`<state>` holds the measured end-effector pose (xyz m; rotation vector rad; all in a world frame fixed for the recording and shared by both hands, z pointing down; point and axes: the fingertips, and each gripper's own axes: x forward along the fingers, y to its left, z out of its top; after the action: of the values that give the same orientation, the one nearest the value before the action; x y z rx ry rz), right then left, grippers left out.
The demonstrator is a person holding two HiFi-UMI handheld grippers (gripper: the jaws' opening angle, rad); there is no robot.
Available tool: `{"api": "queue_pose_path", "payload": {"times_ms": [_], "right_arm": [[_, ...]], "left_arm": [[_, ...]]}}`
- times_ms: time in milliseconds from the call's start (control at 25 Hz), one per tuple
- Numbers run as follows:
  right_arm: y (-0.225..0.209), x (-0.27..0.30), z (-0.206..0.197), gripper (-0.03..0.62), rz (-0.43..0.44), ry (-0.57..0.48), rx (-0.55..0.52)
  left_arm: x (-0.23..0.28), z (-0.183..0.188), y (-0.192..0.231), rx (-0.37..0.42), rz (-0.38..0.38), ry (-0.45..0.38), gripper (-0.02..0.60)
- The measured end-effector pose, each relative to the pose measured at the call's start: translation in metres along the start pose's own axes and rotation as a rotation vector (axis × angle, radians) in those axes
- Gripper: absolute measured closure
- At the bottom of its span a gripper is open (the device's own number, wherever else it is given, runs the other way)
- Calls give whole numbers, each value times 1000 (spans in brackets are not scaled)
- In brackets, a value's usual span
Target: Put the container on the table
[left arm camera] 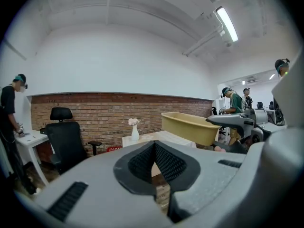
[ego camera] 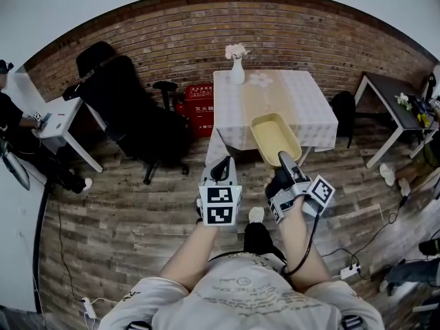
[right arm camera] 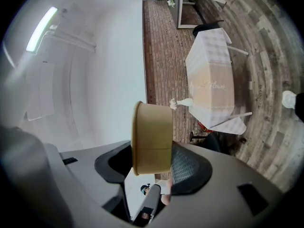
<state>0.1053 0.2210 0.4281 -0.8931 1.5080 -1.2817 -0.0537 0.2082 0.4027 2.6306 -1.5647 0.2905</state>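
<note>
Room: a wood-plank floor (ego camera: 124,218) underfoot and a brick wall (ego camera: 309,33) at the far side.
Left gripper (ego camera: 221,167): nearest us. Its jaws are closed tip to tip, with nothing between them.
Right gripper (ego camera: 285,162): just beside the left one, with its jaws clamped on the near short end of the container (ego camera: 273,136).
Container position: carried in the air, open side up. In the head view its far end shows over the near edge of the table (ego camera: 275,95). We judge it not yet set down.
Handling: we take it for an empty, thin-walled plastic tub, light and fairly stiff. Its smooth walls may slip in the pads. Held by one end only, it may droop or twist at the free end.
Where to hold: we judge the end wall just under the rim the soundest purchase, and it should be kept level until the base rests.
Table: cloth-covered, with a white vase (ego camera: 237,71) of flowers at its far edge, well apart from the container.
</note>
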Motion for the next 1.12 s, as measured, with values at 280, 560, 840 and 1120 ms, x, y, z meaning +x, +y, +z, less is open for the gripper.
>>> {"api": "queue_pose_path", "payload": {"times_ms": [280, 560, 840, 1120], "right_arm": [[-16, 55, 30, 378, 25, 12, 42], [-39, 104, 54, 378, 28, 31, 66], [-65, 170, 89, 378, -19, 37, 69], [-84, 232, 123, 378, -51, 70, 51]], "left_arm": [[48, 9, 25, -2, 34, 2, 577], [100, 8, 38, 18, 46, 1, 577], [175, 14, 60, 0, 44, 28, 577], [244, 19, 75, -20, 43, 63, 577]]}}
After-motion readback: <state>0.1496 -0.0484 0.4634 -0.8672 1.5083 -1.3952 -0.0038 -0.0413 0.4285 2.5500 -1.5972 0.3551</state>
